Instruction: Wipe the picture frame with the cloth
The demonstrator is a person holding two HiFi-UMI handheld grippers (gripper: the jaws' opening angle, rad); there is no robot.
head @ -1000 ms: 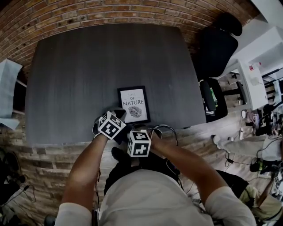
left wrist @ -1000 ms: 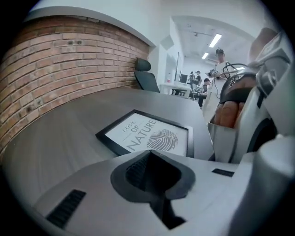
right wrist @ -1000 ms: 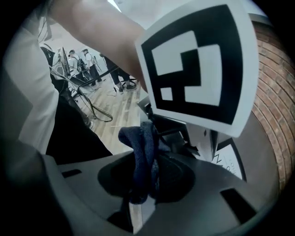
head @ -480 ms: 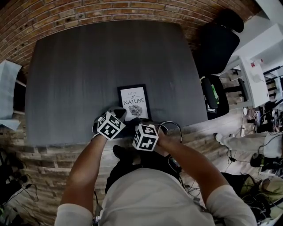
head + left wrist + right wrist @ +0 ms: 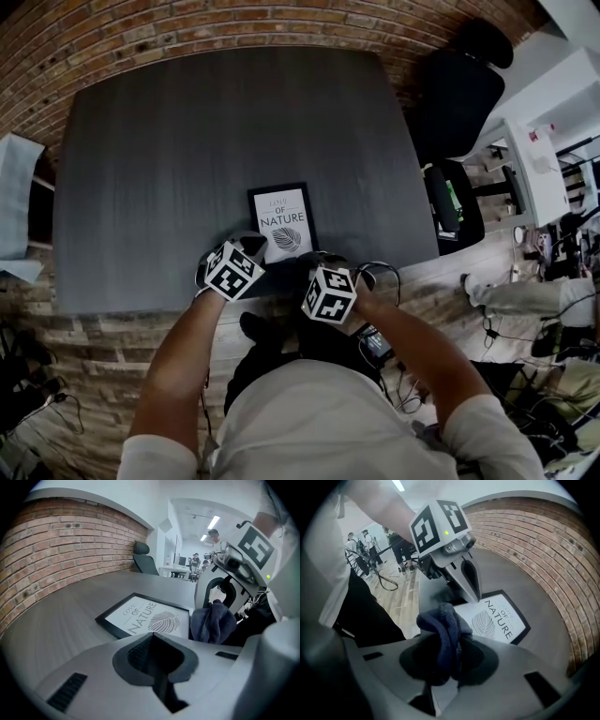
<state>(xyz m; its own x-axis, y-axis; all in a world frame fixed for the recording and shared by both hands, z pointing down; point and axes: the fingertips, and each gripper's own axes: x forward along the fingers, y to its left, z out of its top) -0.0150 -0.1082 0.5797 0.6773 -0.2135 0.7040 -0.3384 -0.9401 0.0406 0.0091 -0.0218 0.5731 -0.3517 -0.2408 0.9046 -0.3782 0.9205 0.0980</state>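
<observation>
Picture frame (image 5: 283,221) is black (leaf print); right gripper (image 5: 449,660) grips cloth (image 5: 440,625), left gripper (image 5: 154,653) clenched.

Dark table (image 5: 187,141) beside brick wall (image 5: 187,28); black office chair (image 5: 459,103) at right.

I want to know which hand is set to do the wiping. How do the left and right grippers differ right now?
The right gripper has its fingers closed on a bunched dark blue cloth, while the left gripper has its fingers shut on nothing. The left gripper sits by the near left corner of the picture frame, and the right gripper is off its near right corner, at the table's front edge. Both point down toward the frame's near end.
</observation>
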